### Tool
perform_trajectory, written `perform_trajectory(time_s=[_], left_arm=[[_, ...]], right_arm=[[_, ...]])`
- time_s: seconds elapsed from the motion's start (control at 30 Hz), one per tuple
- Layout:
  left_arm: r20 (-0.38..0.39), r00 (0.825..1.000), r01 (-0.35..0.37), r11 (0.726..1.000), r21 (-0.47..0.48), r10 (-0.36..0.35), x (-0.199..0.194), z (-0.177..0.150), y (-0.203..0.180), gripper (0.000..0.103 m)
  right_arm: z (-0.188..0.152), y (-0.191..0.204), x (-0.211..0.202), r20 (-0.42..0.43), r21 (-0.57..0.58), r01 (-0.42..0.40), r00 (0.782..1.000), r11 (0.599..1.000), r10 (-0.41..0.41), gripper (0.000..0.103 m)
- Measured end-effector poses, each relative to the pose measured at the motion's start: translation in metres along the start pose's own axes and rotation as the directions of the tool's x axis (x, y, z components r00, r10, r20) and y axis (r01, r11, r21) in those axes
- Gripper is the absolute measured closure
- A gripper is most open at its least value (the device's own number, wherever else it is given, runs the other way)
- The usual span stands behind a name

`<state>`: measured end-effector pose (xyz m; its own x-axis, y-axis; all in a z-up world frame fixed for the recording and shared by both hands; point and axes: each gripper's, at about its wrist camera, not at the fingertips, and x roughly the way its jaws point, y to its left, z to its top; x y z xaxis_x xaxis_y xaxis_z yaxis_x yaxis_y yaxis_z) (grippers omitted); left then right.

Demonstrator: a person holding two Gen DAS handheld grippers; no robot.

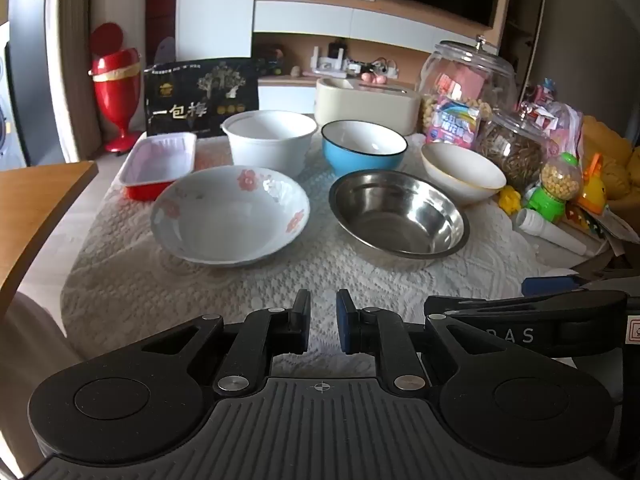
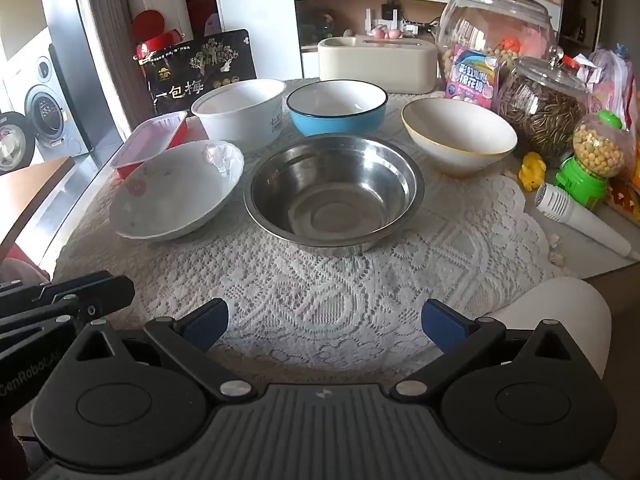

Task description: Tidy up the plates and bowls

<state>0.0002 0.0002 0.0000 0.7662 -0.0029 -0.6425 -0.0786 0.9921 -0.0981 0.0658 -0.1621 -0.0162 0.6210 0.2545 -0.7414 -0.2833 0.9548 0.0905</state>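
Observation:
Several dishes stand apart on a lace-covered table: a flowered white bowl [image 1: 230, 214] [image 2: 176, 190], a steel bowl [image 1: 398, 214] [image 2: 334, 192], a tall white bowl [image 1: 269, 140] [image 2: 240, 112], a blue bowl [image 1: 363, 148] [image 2: 337, 107], a gold-rimmed white bowl [image 1: 462, 172] [image 2: 458, 136] and a red tray [image 1: 158, 166] [image 2: 149, 140]. My left gripper [image 1: 323, 322] is nearly shut and empty, near the table's front edge. My right gripper [image 2: 324, 322] is open and empty, in front of the steel bowl.
Glass jars [image 1: 466, 76] [image 2: 542, 108], snack packets, toys and a white microphone [image 2: 580, 220] crowd the right side. A cream box [image 1: 366, 102] and a black sign [image 1: 200, 96] stand at the back. A wooden table corner [image 1: 36, 208] is at the left.

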Motion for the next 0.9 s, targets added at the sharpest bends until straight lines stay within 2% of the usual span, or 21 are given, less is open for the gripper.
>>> perform_trajectory(time_s=[0.9], left_arm=[[-0.003,1.0,-0.009,1.0,0.007,0.009,0.0014,-0.0034,-0.0006,0.086]], right_arm=[[-0.0027,-0.0003,0.0033,-0.018,0.013,-0.007,1.0,1.0,0.007,0.0]])
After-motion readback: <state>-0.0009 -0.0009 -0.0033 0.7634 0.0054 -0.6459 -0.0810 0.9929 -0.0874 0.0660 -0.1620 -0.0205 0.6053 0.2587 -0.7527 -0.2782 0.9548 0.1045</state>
